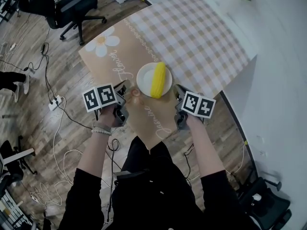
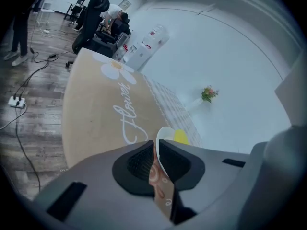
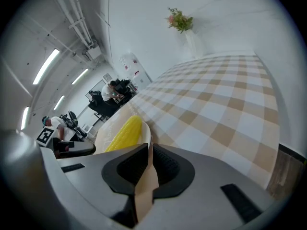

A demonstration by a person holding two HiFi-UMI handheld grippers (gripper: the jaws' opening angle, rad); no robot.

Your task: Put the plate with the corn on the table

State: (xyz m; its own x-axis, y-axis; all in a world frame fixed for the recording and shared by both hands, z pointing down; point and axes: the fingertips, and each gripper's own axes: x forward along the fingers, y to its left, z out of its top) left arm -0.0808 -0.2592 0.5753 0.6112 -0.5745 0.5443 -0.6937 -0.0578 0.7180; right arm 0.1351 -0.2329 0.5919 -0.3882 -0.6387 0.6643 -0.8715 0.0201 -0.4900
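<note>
Right gripper (image 3: 149,150): dark grey jaws nearly together, pinching the near rim of a white round plate (image 3: 146,134). A yellow corn cob (image 3: 123,134) lies lengthwise on the plate, just beyond the jaws. A beige-and-white checked tablecloth (image 3: 216,104) stretches to the right and ahead, and a white vase of pink and green flowers (image 3: 181,23) stands at its far edge against a white wall.

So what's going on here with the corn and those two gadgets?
A person holds a two-jaw gripper in each hand. The left gripper and the right gripper pinch opposite edges of a white plate that carries a yellow corn cob. The plate is at the near end of a table covered with a tan and checked cloth. Whether it already rests on the cloth is hard to tell.
</note>
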